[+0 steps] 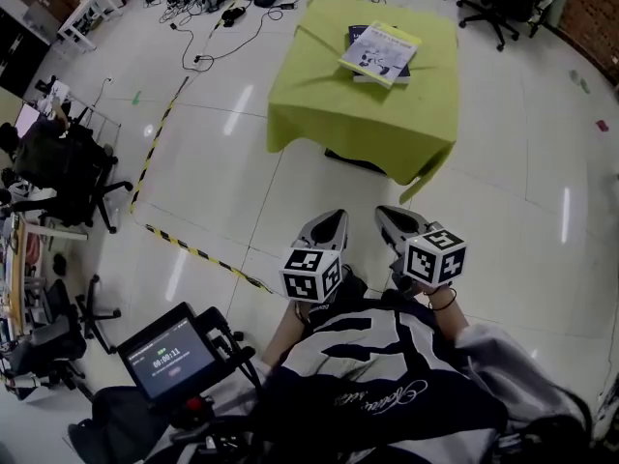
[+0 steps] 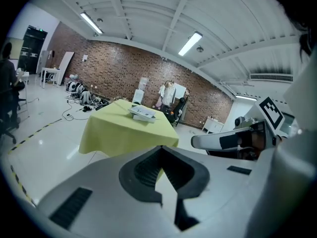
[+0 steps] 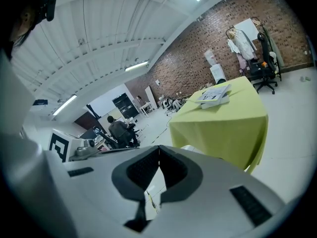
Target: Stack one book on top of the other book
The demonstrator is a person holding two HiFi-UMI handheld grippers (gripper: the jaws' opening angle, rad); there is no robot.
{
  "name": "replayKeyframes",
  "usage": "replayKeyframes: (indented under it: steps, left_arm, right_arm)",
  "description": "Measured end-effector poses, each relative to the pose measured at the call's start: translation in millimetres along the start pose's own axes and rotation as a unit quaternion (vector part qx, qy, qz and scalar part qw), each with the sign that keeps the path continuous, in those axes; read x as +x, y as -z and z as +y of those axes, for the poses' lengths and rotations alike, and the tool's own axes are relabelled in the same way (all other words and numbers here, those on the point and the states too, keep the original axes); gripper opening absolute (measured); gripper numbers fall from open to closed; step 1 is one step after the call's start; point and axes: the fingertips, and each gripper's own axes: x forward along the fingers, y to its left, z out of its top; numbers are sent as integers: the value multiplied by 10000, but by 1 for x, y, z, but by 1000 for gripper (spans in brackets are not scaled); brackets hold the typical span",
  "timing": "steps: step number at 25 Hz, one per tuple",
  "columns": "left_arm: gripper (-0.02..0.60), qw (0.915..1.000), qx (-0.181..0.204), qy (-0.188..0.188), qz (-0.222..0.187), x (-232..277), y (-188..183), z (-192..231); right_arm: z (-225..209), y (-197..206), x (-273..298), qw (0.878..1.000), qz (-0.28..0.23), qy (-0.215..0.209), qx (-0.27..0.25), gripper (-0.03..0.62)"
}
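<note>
Currently, open room: a glossy pale tiled floor (image 1: 503,182) is lying bare between the person and the table (image 1: 329,104). The table is standing far ahead under a yellow-green cloth, with the hem hanging down on every visible side and one corner drooping lowest at the near right.

Bounds:
- A black-and-yellow tape line (image 1: 155,148) is running along the floor at left and then turning across just left of the grippers.
- Beyond the tape, office chairs (image 1: 73,177) and desks are crowding the left edge.
- Loose cables (image 1: 218,27) are trailing on the floor at the table's far left.
- Another office chair (image 1: 491,8) is standing at far right.

Task items: two books are lying on the far part of the tabletop. The pale-covered book (image 1: 380,48) is resting on top of the dark book (image 1: 356,34), slightly skewed, so the dark edges are showing beneath it.

Grippers: the left gripper (image 1: 335,218) and right gripper (image 1: 384,215) are hanging side by side close to the person's chest. Both are pointing toward the table and are well apart from it. In each gripper view the jaws are sitting together, tips meeting, with nothing between them and nothing touched.

Other: a handheld screen (image 1: 172,358) is showing at near left.
</note>
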Motion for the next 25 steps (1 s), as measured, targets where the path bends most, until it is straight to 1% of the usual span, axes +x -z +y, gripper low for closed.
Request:
replayKeyframes:
  steps: [3,7,12,15,19,25]
  left_arm:
    - [3,10000,62,-36,-54,-6,8,-24]
    - [3,9999,139,-44,0,0,15,-54]
    - [3,9997,229,-114,-38,9,16,-81]
    - [3,9996,259,-119,10,7,22,-96]
    - [3,9994,313,-136,71,12,27,-106]
    - [3,9992,360,-184,16,15,22,-107]
  right_arm:
    - [3,10,-20,9999,-4,-92,-95,-9]
    - [-6,10,-42,9996,-29,-209,-163,-9]
    - [-20,6,-69,9994,-174,-221,-219,-9]
    - [-24,7,-81,9993,-215,-240,-188,-9]
    - [-29,10,-86,9990,-197,-340,-201,-9]
    - [-30,12,-86,9987,-136,-424,-248,-9]
